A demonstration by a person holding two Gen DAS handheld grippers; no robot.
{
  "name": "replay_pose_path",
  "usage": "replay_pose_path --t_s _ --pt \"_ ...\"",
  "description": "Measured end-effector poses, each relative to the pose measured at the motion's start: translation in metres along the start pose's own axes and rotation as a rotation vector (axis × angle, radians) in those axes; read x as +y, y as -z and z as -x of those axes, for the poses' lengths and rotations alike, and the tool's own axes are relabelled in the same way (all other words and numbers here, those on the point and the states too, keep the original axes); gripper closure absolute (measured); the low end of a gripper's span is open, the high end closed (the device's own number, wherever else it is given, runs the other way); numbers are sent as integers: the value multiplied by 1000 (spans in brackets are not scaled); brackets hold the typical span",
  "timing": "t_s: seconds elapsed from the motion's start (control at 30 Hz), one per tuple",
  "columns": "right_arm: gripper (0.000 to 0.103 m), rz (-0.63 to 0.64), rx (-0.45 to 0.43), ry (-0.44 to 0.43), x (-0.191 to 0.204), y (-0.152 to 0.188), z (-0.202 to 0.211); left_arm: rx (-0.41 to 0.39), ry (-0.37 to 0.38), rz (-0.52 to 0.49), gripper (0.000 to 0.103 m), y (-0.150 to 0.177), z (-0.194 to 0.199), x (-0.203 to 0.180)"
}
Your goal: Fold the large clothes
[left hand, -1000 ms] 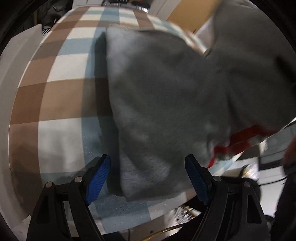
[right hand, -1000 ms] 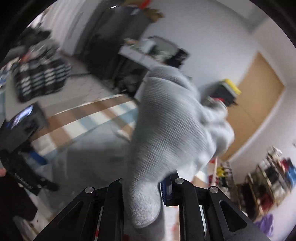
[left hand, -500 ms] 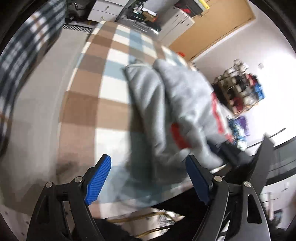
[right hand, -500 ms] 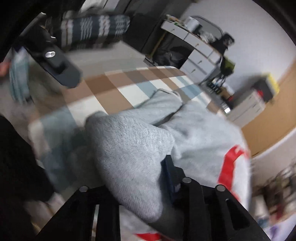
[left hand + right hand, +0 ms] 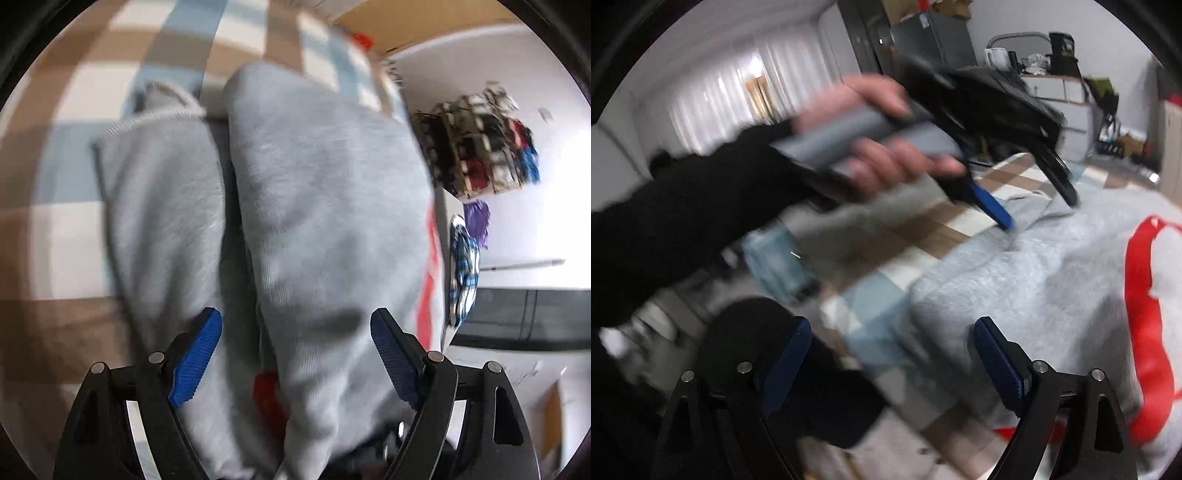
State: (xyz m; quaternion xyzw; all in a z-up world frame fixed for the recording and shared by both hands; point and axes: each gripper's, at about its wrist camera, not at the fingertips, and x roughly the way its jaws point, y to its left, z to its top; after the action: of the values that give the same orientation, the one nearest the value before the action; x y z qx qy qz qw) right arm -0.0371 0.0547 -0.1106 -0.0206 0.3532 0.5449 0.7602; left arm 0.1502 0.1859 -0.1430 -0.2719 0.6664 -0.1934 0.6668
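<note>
A grey sweatshirt (image 5: 325, 206) with red print lies folded in two long lobes on the checked tablecloth (image 5: 74, 229). My left gripper (image 5: 295, 350) hovers over its near end, jaws wide apart, and the blue pads (image 5: 197, 350) press on nothing. In the right wrist view the same sweatshirt (image 5: 1052, 280) fills the right side, its red print (image 5: 1145, 295) showing. My right gripper (image 5: 892, 365) stands at the sweatshirt's near edge with its jaws opening and no cloth pinched. A hand (image 5: 879, 147) holds the left gripper (image 5: 1038, 210) above the sweatshirt's far end.
The tablecloth (image 5: 886, 266) reaches the table's near edge. A black sleeve (image 5: 683, 221) crosses the left of the right wrist view. A rack of folded clothes (image 5: 480, 147) and a blue plaid cloth (image 5: 463, 266) stand beyond the table. Drawers and a chair (image 5: 1052, 92) line the back wall.
My right gripper has let go of the grey fold it held and dropped toward the table. The fold now lies on the sweatshirt. My left gripper has swung across, over the garment.
</note>
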Motion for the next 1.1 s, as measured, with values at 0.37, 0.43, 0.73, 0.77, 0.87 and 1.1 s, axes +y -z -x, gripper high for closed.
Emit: replay_pose_path --t_s 0.37,0.43,0.73,0.77,0.87,1.1 --pt "4 -145 -262 -61 -21 -14 90 -80 137 29 84 -16 -10 -11" --pt "2 -185 -316 -35 -29 -13 103 -105 123 11 86 -16 -1 -13" --pt "1 -571 -331 37 -100 -7 99 -170 71 -103 88 -20 38 -45" --pt "1 -589 -296 19 -102 -5 94 -169 61 -111 88 -22 37 -46" --pt "1 -564 -194 -14 -93 -6 68 -163 25 -118 88 -24 39 -39" --pt "0 -412 -44 72 -54 -17 26 -116 -3 -38 84 -27 15 21"
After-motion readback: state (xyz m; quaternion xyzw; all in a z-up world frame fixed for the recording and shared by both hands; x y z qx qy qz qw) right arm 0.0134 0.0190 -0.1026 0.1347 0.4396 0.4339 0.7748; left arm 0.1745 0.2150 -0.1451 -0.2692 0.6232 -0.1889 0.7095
